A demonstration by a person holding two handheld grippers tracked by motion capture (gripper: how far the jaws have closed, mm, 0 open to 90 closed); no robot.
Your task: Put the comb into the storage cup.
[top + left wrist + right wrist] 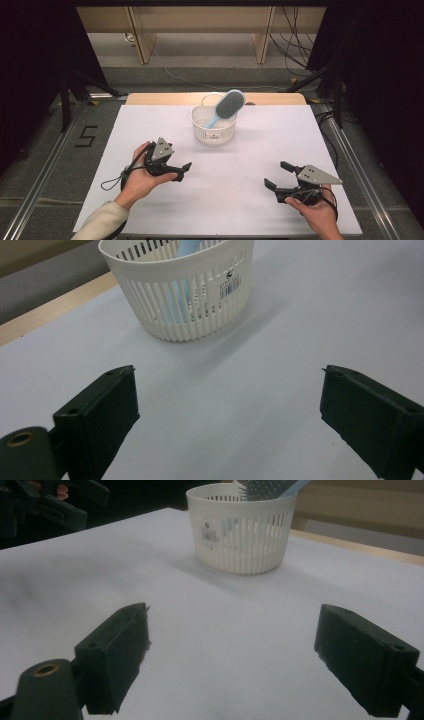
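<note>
A white slatted basket (214, 129) is seen standing on the white table (150, 125), near the middle of its far edge, with a light blue hairbrush (227, 106) leaning inside it: the handle is sunk into the basket and the bristled head is tilted up over the far right part of the rim. The left gripper (182, 171) is held in a hand (140, 175) toward the near left part of the table, its jaws spread wide and nothing caught between them; in the left gripper view the basket (182, 287) is found ahead of the jaws and a little to their left, well apart from them, and the blue handle (177, 295) can be made out through the slats. The right gripper (277, 175) is held near the near right corner, likewise spread wide and empty; in the right gripper view the basket (240, 527) is placed straight ahead, well clear of the jaws, with the brush head (267, 489) resting on its rim. Both grippers are kept just above the bare table surface, the basket lying farther off and between them.
</note>
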